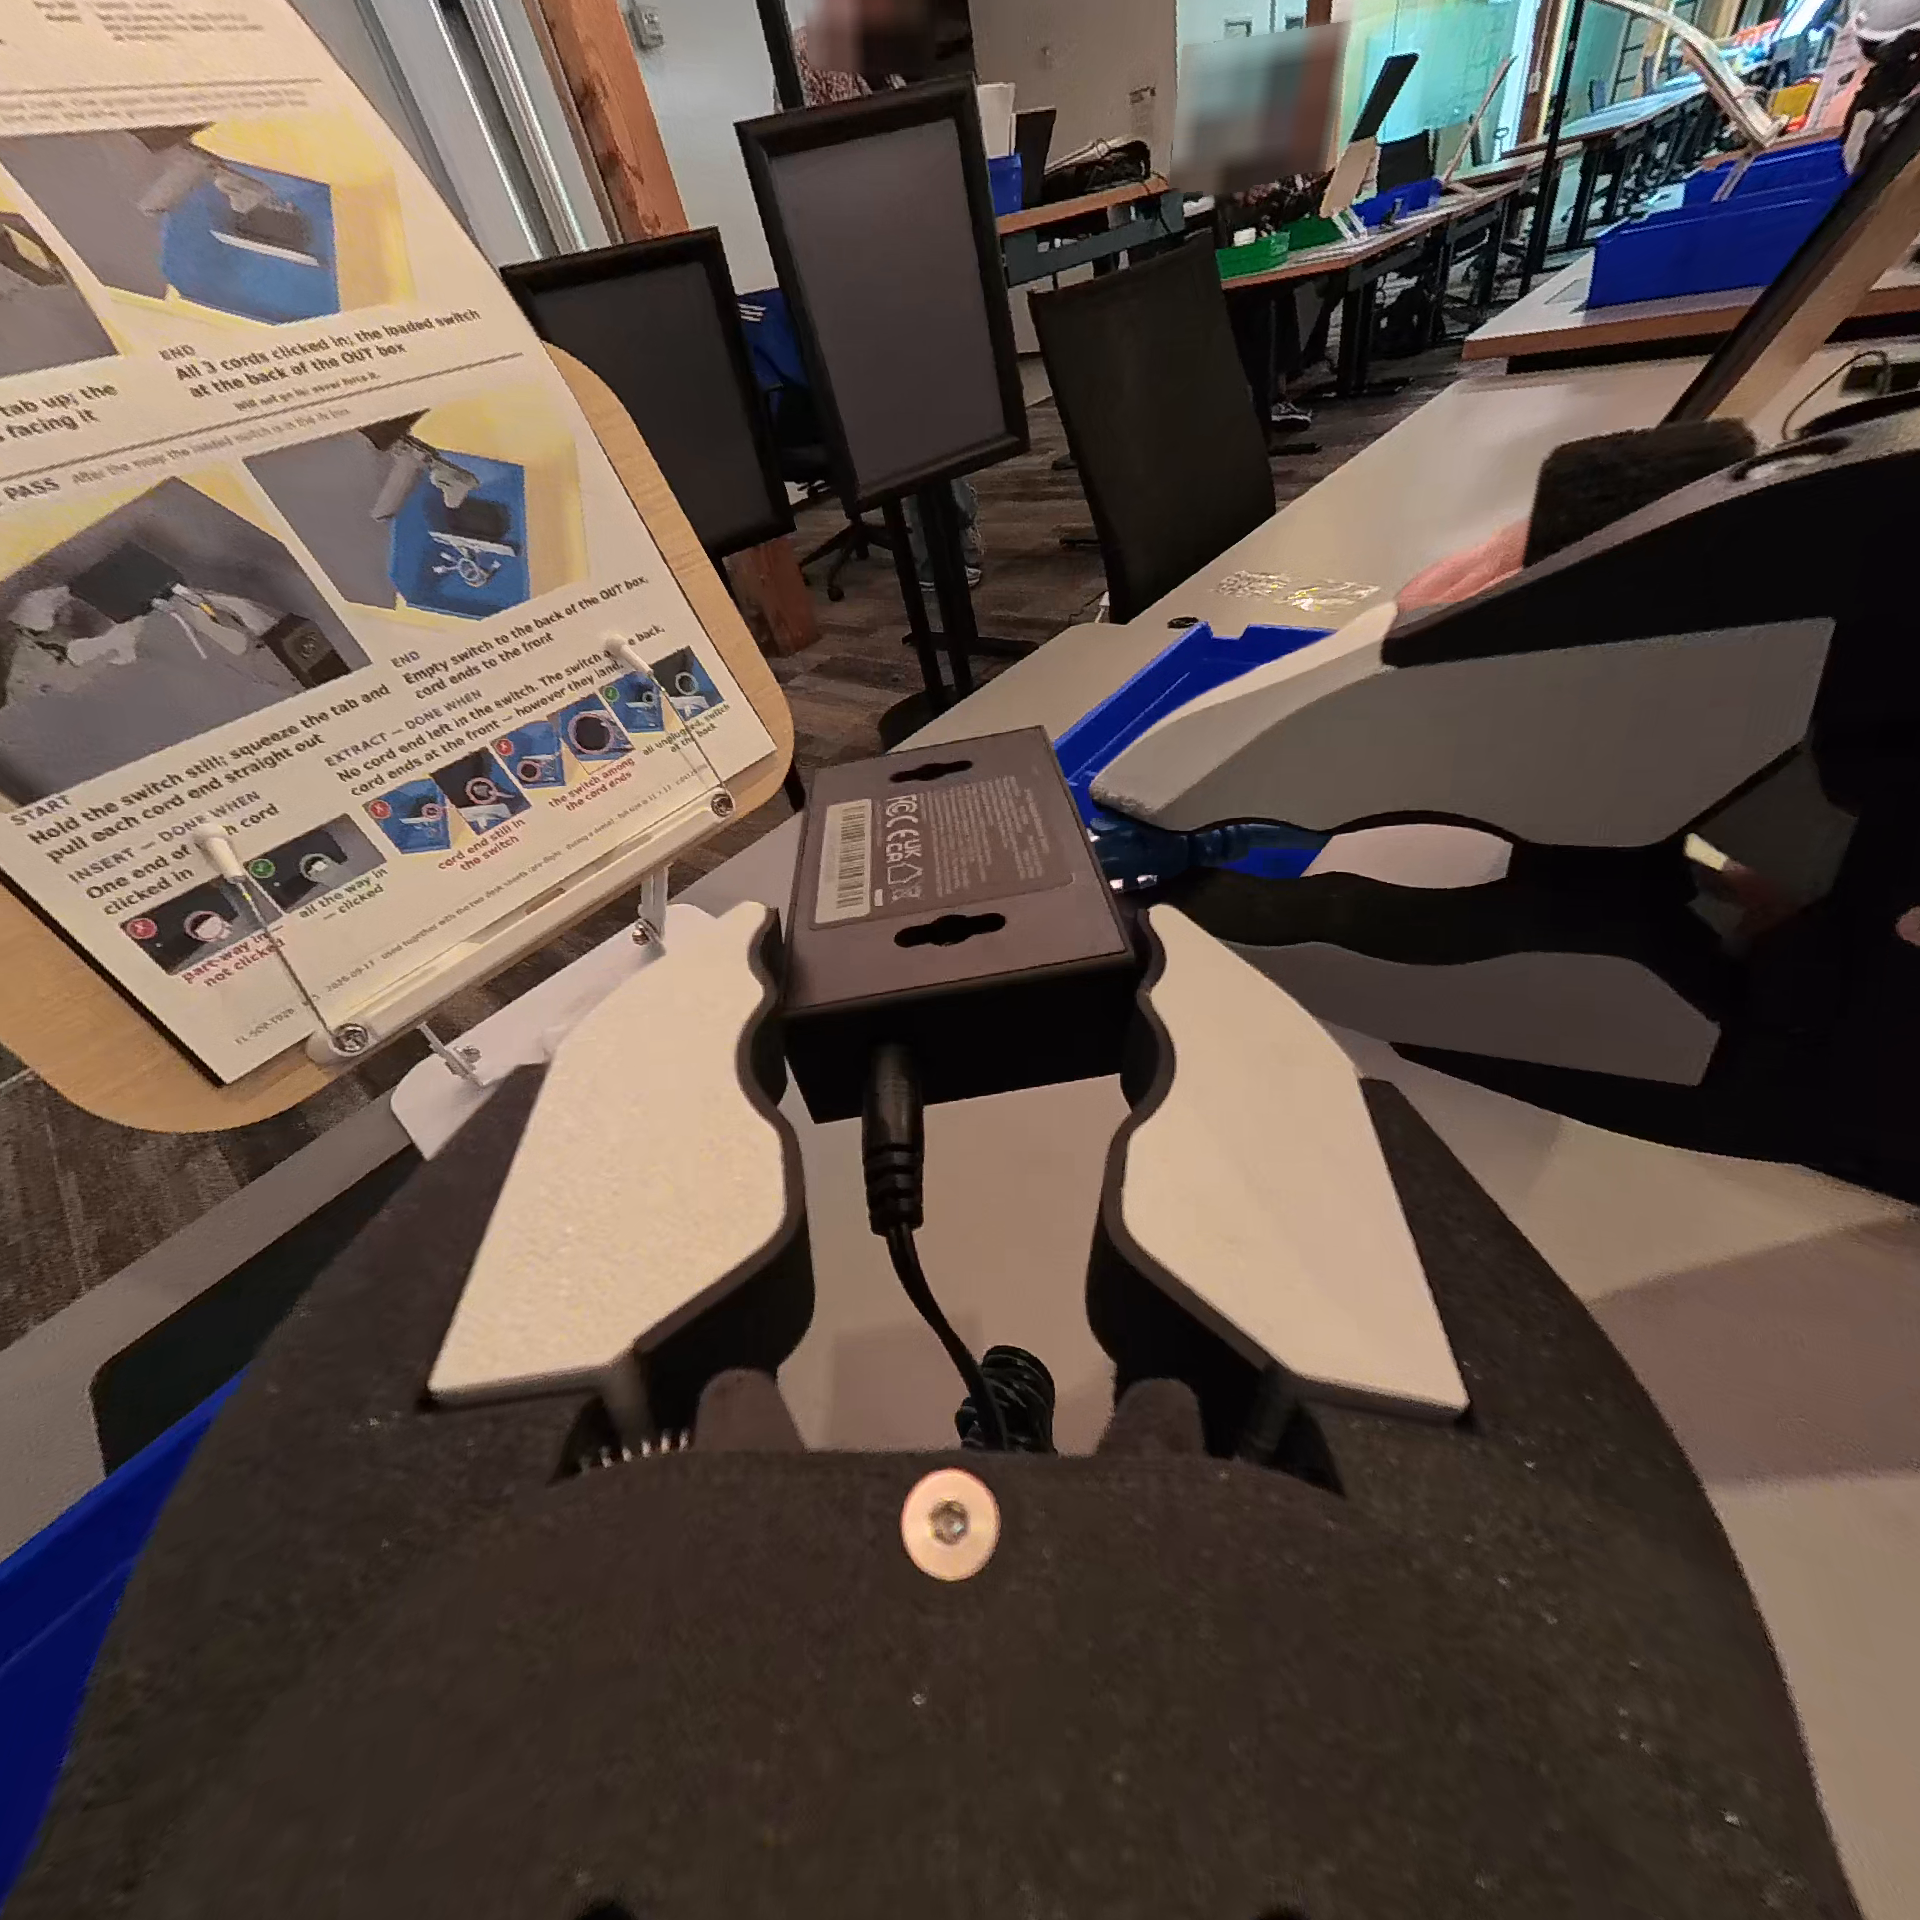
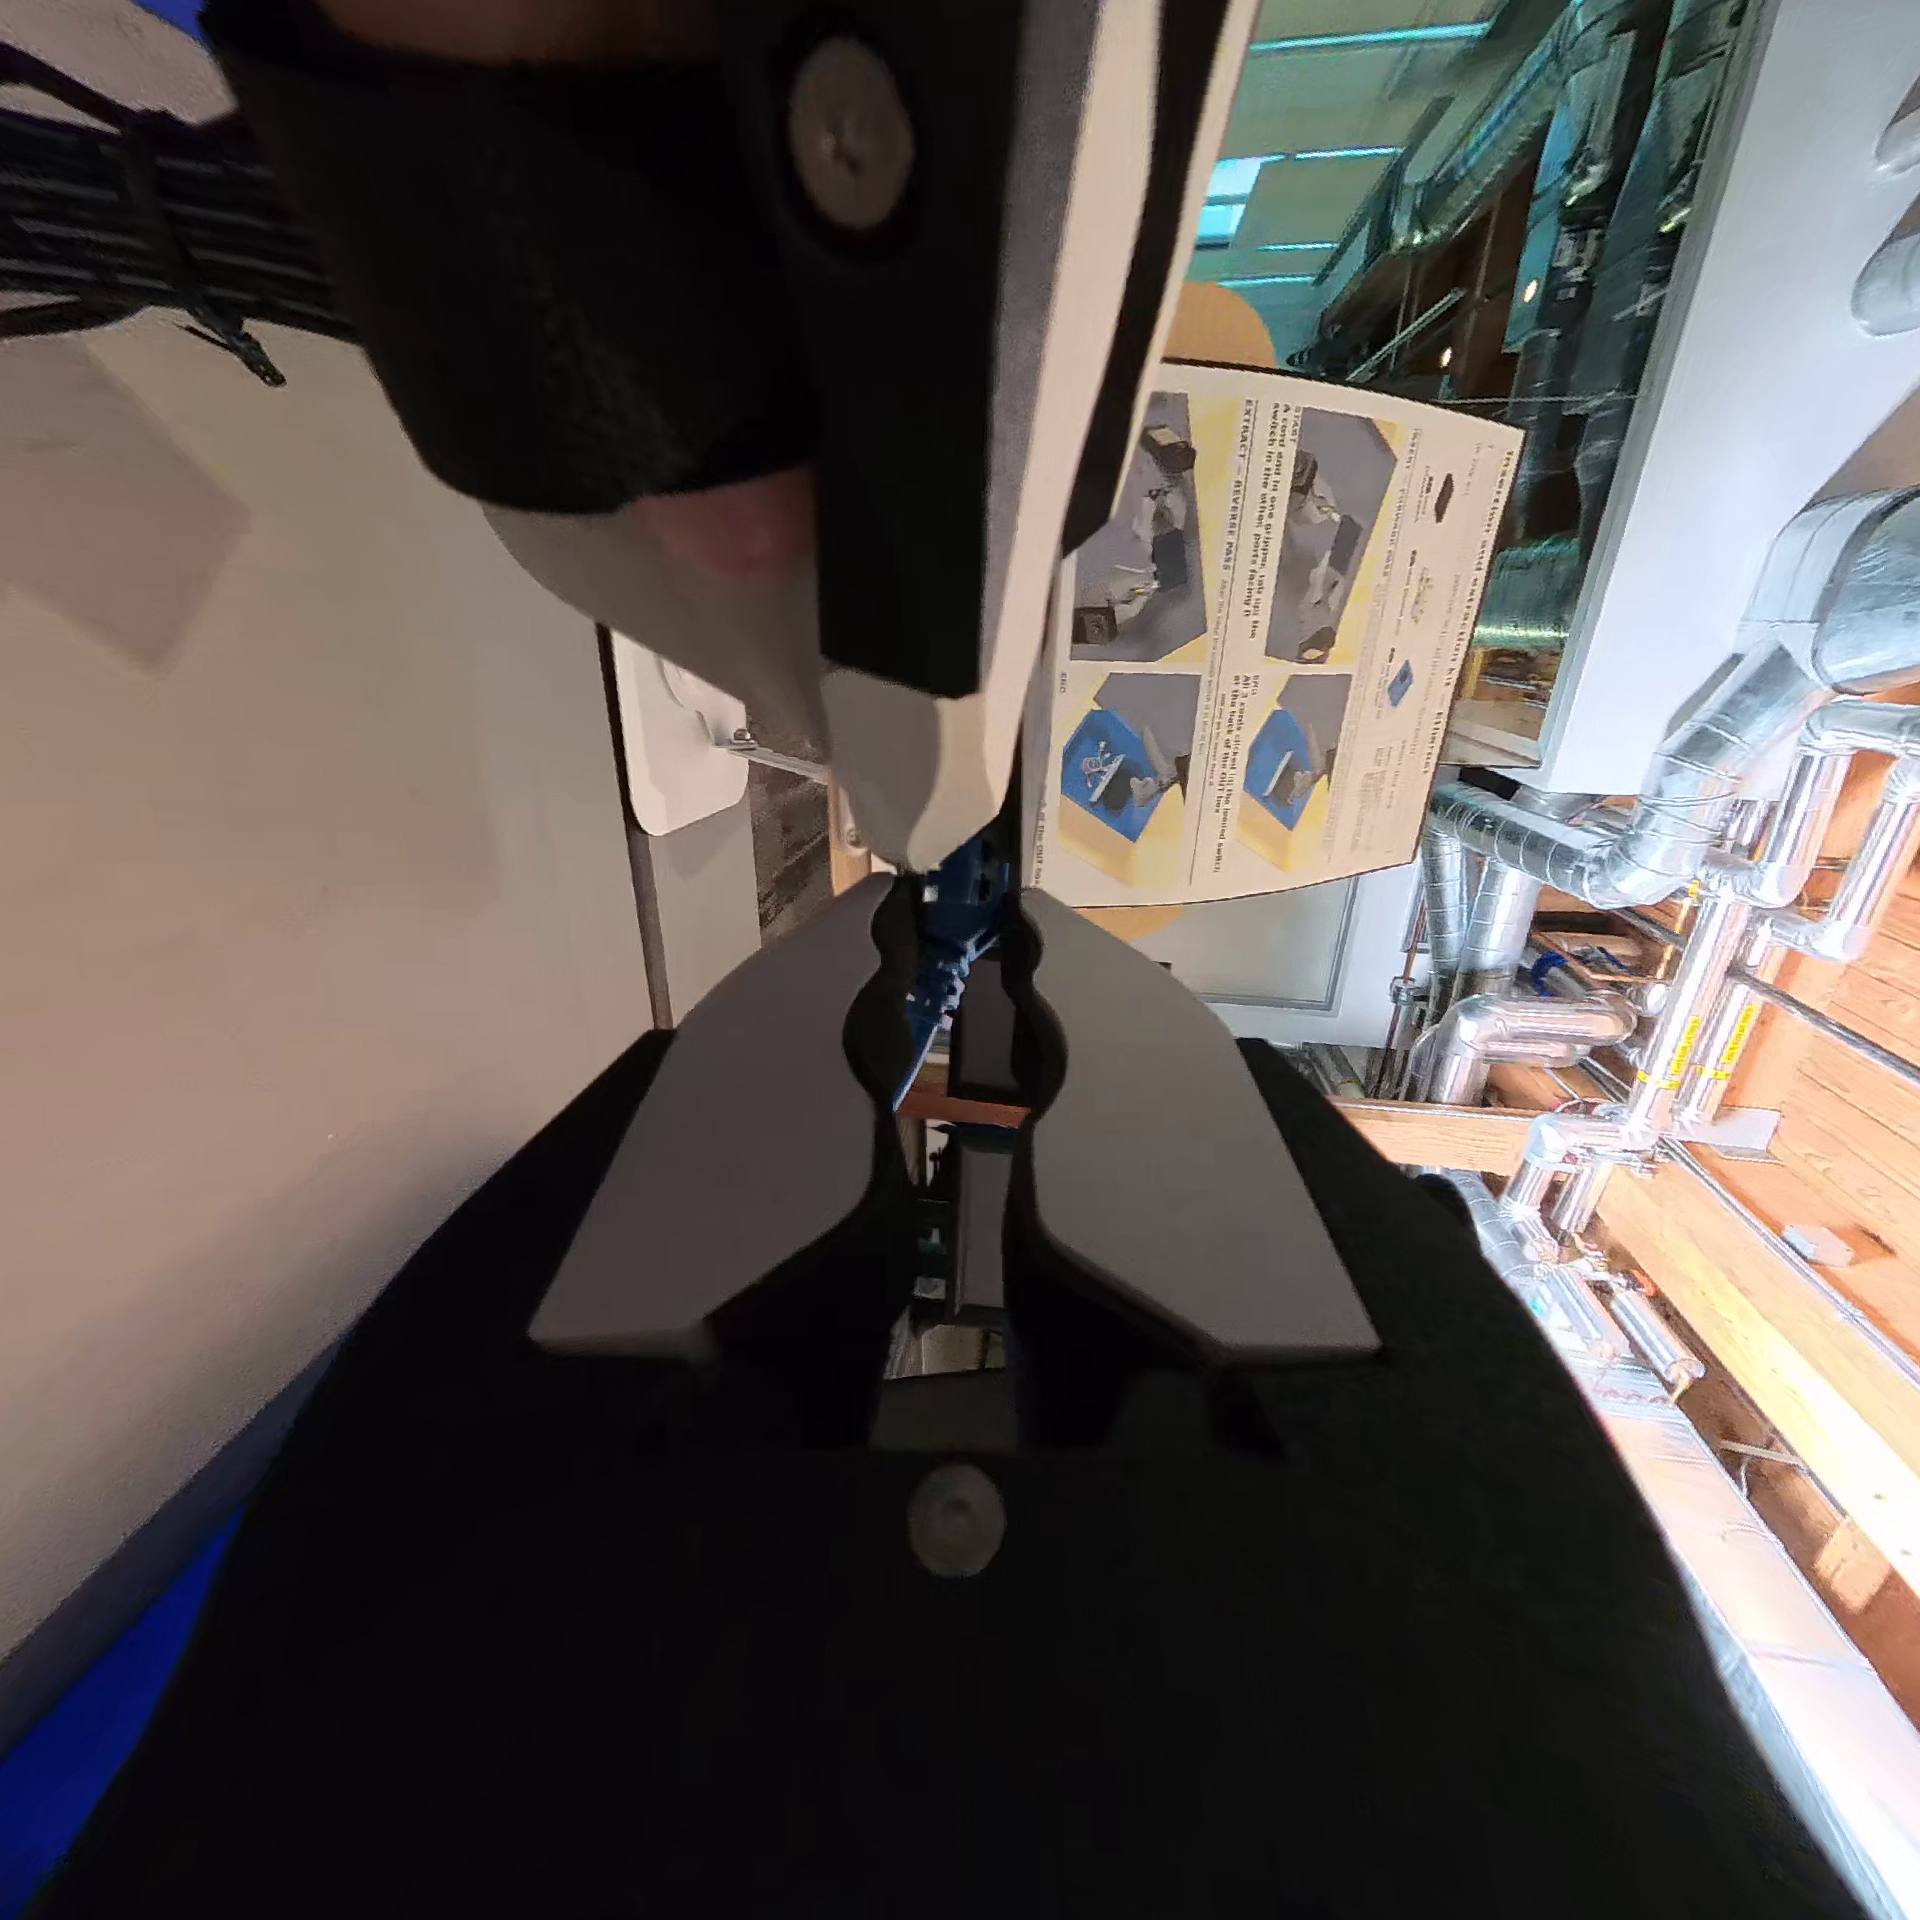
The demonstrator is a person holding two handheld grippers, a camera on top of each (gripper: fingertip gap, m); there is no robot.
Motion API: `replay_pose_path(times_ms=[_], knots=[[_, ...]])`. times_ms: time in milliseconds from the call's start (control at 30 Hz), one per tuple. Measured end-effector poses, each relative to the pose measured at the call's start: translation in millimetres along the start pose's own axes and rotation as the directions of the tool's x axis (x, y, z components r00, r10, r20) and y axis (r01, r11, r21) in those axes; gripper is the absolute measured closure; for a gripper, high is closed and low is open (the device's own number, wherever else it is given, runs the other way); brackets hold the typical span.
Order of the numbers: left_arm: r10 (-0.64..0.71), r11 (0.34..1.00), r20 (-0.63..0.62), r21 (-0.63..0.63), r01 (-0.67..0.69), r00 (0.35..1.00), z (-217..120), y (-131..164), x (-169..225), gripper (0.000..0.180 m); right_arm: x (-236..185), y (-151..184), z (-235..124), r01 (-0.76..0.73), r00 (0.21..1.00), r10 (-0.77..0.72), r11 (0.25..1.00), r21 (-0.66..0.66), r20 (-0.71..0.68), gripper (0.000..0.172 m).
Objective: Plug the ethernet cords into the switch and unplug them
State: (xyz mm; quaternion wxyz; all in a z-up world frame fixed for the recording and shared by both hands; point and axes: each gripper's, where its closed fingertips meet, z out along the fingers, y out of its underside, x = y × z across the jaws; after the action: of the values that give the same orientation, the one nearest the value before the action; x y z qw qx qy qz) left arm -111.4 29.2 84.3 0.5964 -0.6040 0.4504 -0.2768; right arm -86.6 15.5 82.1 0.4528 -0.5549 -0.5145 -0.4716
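While clamped in the left gripper (image 1: 956, 966), black network switch (image 1: 956, 862) hovering above grey table (image 1: 1299, 540); right gripper (image 2: 951, 909) pinching blue ethernet plug (image 1: 1132, 836) at switch's side; instruction board (image 1: 343, 582), blue bin (image 1: 1174, 675) flanking.

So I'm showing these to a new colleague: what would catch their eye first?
Probably the black switch, lying label-side up and gripped between the pale fingers of the left claw in the middle. Next, the right claw coming in from the right, pinching a blue cord plug against the switch's side. Then the big instruction sheet propped at left.
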Motion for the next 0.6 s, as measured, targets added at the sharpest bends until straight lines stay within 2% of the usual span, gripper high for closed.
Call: replay_pose_path(times_ms=[67,133,167,233,367,433,600], knots=[[-0.002,1.000,-0.009,-0.001,0.002,1.000,1,2,0,0.116,-1,0,1,0.008,1.000,-0.008,1.000,-0.009,0.004,0.157],[0.019,1.000,0.058,0.005,-0.020,0.998,1,1,-9,0.097,-2,1,3,0.004,1.000,-0.004,1.000,-0.017,0.015,0.157],[0.034,0.999,0.082,0.009,-0.035,0.996,1,0,-13,0.094,-2,1,3,0.004,1.000,-0.003,1.000,-0.014,0.011,0.157],[0.012,1.000,0.047,0.005,-0.012,0.999,0,1,-9,0.101,-1,0,1,-0.003,1.000,0.003,1.000,-0.008,0.001,0.158],[-0.054,0.998,-0.004,-0.017,0.054,0.999,2,5,-7,0.104,-2,0,1,-0.009,1.000,0.009,1.000,-0.007,-0.006,0.158],[-0.068,0.997,-0.058,-0.025,0.067,0.996,3,7,-1,0.117,-2,0,2,-0.007,1.000,0.007,1.000,-0.010,-0.011,0.157],[-0.044,0.999,-0.074,-0.003,0.044,0.996,2,5,0,0.118,-1,-1,0,0.005,1.000,-0.005,1.000,0.002,-0.016,0.157]])
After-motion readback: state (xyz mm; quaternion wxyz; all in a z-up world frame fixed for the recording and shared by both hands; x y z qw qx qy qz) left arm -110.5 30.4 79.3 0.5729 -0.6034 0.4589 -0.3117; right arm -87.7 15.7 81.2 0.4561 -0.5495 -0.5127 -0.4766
